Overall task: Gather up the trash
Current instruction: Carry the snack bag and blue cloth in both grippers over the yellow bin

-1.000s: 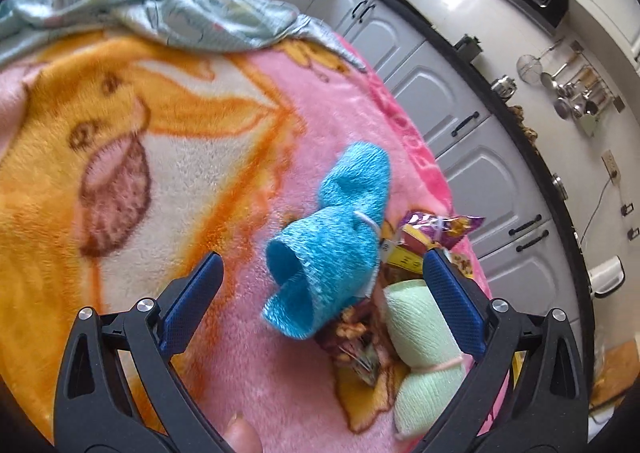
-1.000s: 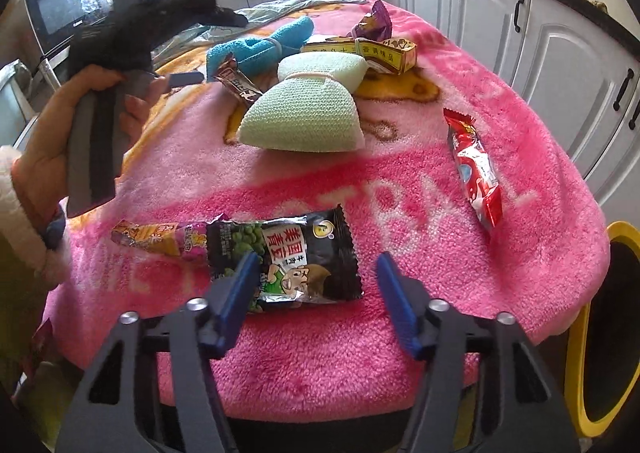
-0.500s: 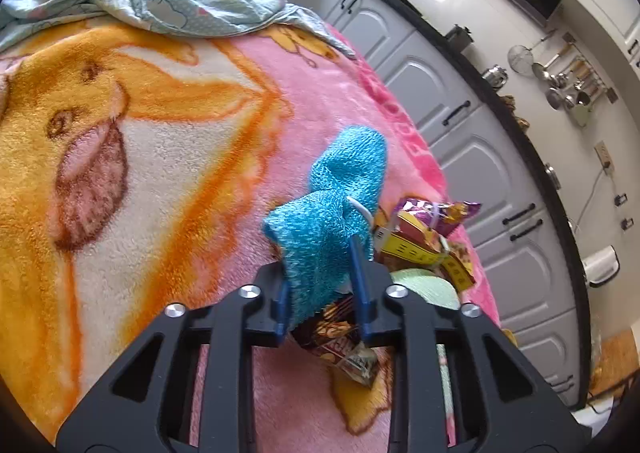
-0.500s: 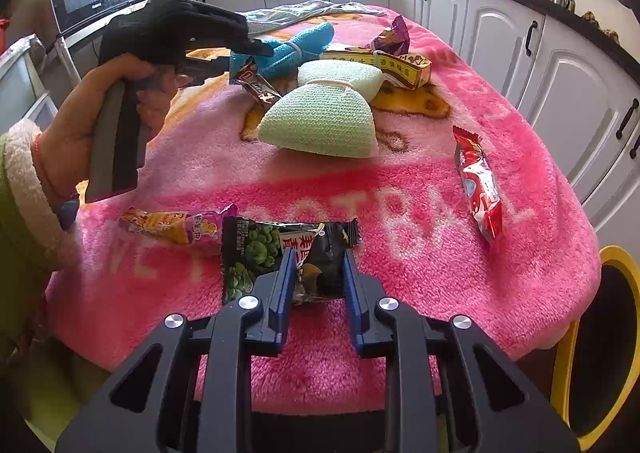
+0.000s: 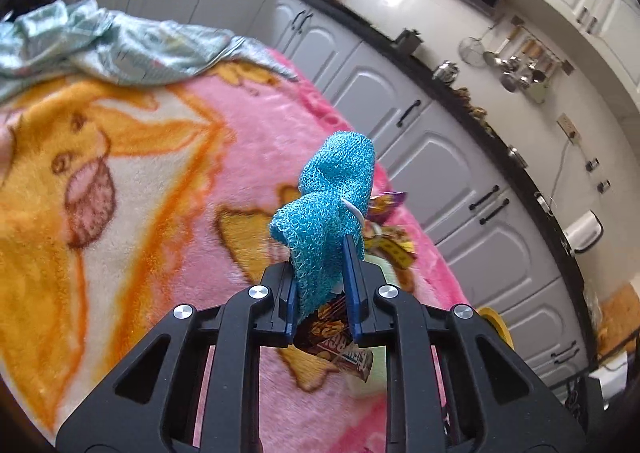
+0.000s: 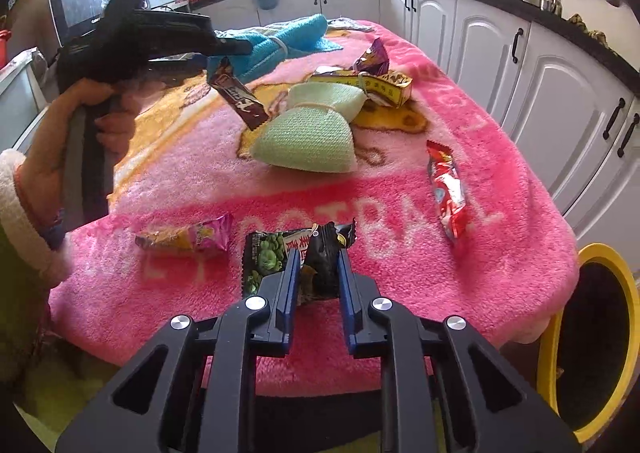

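Both grippers now grip something where a second ago their fingers stood wide apart. The left gripper point(image 5: 319, 273) has just been closing and is clamped on the blue cloth point(image 5: 332, 209), which has come up off the pink blanket point(image 5: 248, 141) it lay on before; only its far end seems to reach the blanket in the right wrist view. A brown wrapper point(image 6: 238, 95) hangs just under the cloth, tilted, its lower end touching the green cloth point(image 6: 308, 137); whether the fingers also pinch it cannot be told. The right gripper point(image 6: 318, 277) has also just been closing, and its fingers press on the crumpled dark pea packet point(image 6: 296, 257), still at the near edge of the table, in front of the green cloth. An orange-purple wrapper point(image 6: 186, 237) lies just left of the packet. A red wrapper point(image 6: 446, 185) lies to the right of the green cloth, and a yellow box point(image 6: 376, 87) and a purple wrapper point(image 6: 374, 57) sit just behind it. A yellow-rimmed bin point(image 6: 560, 341) stands below the table's right corner.
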The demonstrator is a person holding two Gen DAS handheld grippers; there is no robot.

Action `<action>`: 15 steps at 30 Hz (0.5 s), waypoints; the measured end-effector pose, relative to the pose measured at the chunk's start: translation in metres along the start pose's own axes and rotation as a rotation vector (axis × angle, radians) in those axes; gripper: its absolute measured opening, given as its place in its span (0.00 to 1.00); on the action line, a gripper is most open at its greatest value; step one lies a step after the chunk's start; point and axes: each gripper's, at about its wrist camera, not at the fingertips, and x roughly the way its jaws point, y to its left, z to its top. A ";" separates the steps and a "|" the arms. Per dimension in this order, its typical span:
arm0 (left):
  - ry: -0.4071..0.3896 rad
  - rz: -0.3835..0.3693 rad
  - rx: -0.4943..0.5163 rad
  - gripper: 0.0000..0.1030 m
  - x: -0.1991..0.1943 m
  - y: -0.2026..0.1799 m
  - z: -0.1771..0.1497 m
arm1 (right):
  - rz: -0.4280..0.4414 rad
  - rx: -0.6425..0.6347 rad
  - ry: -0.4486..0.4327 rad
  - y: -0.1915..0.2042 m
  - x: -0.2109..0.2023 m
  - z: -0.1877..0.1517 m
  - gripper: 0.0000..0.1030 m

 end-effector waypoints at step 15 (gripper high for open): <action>0.095 -0.093 0.029 0.17 0.002 -0.026 -0.017 | -0.038 0.007 -0.018 -0.009 -0.016 -0.002 0.17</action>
